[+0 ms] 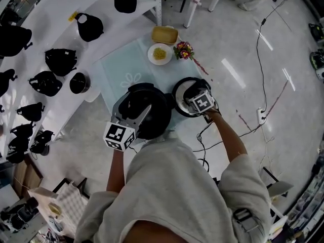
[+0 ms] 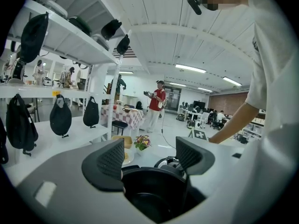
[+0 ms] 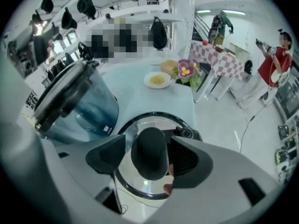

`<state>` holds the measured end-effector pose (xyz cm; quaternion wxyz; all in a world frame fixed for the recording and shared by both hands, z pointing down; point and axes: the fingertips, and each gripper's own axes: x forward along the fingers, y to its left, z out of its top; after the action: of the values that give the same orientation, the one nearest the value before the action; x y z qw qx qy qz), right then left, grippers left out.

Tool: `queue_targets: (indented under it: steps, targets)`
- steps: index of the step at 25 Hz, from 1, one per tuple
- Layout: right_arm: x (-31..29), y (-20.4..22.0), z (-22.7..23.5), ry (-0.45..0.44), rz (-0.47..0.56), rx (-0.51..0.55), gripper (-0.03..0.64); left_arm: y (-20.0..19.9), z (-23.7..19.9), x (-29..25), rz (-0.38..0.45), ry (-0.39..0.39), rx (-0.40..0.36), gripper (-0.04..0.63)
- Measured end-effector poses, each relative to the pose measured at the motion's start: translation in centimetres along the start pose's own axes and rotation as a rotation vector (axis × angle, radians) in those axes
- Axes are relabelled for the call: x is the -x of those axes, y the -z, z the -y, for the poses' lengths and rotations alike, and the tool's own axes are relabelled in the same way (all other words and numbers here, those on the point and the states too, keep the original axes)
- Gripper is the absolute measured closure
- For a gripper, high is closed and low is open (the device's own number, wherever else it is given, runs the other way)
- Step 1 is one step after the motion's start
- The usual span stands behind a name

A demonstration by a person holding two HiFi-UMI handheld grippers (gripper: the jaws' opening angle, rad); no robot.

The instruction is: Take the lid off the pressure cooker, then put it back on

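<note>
Glossy grey floor (image 1: 233, 39), crossed by loose cables (image 1: 257, 54), is seen in the head view around a low bench (image 1: 117, 65) covered with a pale green cloth. White shelving (image 1: 50, 14) hung with black bags (image 1: 90, 27) stands at its left. On the cloth, the round black pressure cooker (image 1: 152, 113) is set open, and its round steel lid with a black rim (image 1: 178, 96) is laid flat just beside it on the right. A yellow basket (image 1: 164, 34), a white plate of yellow food (image 1: 159, 53) and a small bunch of flowers (image 1: 184, 50) are placed at the far edge. The left gripper (image 1: 142, 114) is held over the cooker, the right gripper (image 1: 192, 92) over the lid.

In the left gripper view, a long hall lit by ceiling strip lights (image 2: 190, 68) is shown, where a person in a red shirt (image 2: 158, 104) stands by a red-checked tablecloth (image 2: 127, 115). The fingers (image 2: 110, 164) are spread above the cooker's dark opening, with nothing pinched.

In the right gripper view, the fingers are spread on either side of the lid's black knob (image 3: 149, 153) without pressing it. The lid rests on the cloth, with the cooker's body at the left.
</note>
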<state>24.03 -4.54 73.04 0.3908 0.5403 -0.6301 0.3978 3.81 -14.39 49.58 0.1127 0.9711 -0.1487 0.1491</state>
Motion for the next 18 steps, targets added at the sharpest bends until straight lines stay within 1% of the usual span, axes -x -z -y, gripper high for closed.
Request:
queue_targets:
  steps: [2, 4, 7, 9, 13, 18]
  targets:
    - [2.1, -1.4, -0.6, -0.005, 0.103, -0.023, 0.322, 0.0, -0.1, -0.1, 0.005, 0.002, 0.002, 0.268]
    - [4.6, -3.2, -1.1, -0.005, 0.239, -0.058, 0.323, 0.0, -0.3, -0.2, 0.008, 0.003, 0.001, 0.268]
    - [9.0, -5.5, -2.0, 0.013, 0.441, -0.096, 0.327, -0.1, -0.5, -0.4, 0.015, 0.003, -0.002, 0.268]
    - [11.9, -6.6, -2.7, 0.033, 0.55, -0.102, 0.336, -0.2, -0.6, -0.4, 0.02, 0.001, -0.004, 0.268]
    - [17.2, -7.9, -4.3, 0.077, 0.694, -0.095, 0.345, -0.8, -0.5, -0.3, 0.035, 0.002, -0.012, 0.268]
    - [22.8, -9.4, -6.5, 0.097, 0.851, -0.1, 0.347, -1.7, -0.4, -0.2, 0.058, 0.01, -0.023, 0.268]
